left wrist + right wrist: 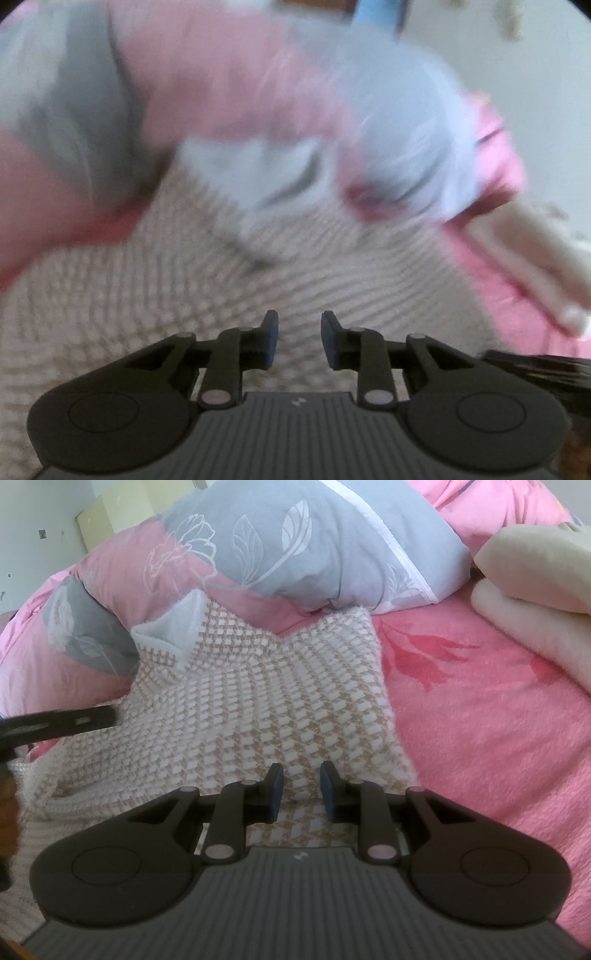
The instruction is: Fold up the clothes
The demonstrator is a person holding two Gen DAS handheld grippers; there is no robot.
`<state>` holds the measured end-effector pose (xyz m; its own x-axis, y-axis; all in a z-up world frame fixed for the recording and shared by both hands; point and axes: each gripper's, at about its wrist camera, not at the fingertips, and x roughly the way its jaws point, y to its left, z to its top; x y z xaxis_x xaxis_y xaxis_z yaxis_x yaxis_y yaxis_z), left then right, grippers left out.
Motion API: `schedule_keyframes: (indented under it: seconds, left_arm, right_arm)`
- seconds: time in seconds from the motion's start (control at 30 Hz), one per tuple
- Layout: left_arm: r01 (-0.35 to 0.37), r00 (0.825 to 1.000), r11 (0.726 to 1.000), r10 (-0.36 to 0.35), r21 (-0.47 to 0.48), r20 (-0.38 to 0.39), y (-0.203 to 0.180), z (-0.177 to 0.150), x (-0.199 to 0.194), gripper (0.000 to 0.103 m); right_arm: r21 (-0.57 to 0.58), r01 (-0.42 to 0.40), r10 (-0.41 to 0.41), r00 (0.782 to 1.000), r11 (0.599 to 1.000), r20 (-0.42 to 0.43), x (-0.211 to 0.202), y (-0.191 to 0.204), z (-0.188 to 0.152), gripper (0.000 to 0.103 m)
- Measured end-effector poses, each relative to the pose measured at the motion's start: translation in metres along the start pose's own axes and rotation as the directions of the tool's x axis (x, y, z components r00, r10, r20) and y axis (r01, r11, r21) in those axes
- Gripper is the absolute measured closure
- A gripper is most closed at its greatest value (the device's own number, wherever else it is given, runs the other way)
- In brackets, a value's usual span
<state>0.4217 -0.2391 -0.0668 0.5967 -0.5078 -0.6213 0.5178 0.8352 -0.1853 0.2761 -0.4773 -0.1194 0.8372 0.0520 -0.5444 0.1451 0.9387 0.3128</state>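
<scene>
No brand, label or readable writing shows on anything; only a small pale mark sits on each gripper's ribbed grey body.

The beige-and-white houndstooth knitted garment with a white pointed collar (258,709) lies flat on the bed, its long axis running from the near edge of the right wrist view away toward the pillows, collar end farthest from the camera. The collar's two points stand up against the bedding behind. In the left wrist view the same knit (207,295) fills the lower half, blurred.

The right gripper (301,786) hangs low over the near part of the knit, jaws a little apart with nothing between the blue pads (276,794). The left gripper (299,338) also stands slightly parted and empty above the fabric; its dark body (59,720) enters the right view from the left.

Beneath lies a fluffy pink blanket with darker red flowers (480,709). Behind the collar rests a grey-and-pink floral pillow or quilt (295,546), and folded cream fleece (535,598) sits at far right. A pale wall (37,517) shows upper left.
</scene>
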Motion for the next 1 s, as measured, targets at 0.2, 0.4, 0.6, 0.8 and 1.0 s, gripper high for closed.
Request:
schedule_keyframes:
  seconds: [0.2, 0.4, 0.6, 0.8, 1.0]
  left_arm:
    - [-0.091, 0.995, 0.996, 0.091, 0.004, 0.050, 0.031, 0.011, 0.020, 0.080]
    - [-0.125, 0.990, 0.989, 0.130, -0.080, 0.057, 0.054, 0.013, -0.010, 0.073]
    - [-0.081, 0.993, 0.997, 0.081, -0.009, 0.081, 0.049, -0.010, -0.086, 0.069]
    - [-0.039, 0.997, 0.999, 0.040, -0.013, 0.060, 0.047, -0.063, -0.139, 0.068]
    - [-0.034, 0.996, 0.994, 0.043, -0.104, 0.084, 0.067, -0.087, -0.144, 0.068]
  right_arm:
    - [-0.002, 0.001, -0.001, 1.000, 1.000, -0.003, 0.001, 0.001, 0.001, 0.082]
    - [0.009, -0.005, 0.005, 1.000, 1.000, -0.001, 0.001, 0.000, 0.001, 0.082]
    - [0.010, -0.005, 0.005, 1.000, 1.000, 0.000, 0.000, 0.000, 0.001, 0.082]
    - [0.000, 0.004, -0.004, 1.000, 1.000, -0.007, 0.000, 0.002, 0.003, 0.082]
    - [-0.010, 0.034, -0.034, 0.999, 0.999, 0.004, -0.022, 0.027, 0.015, 0.074]
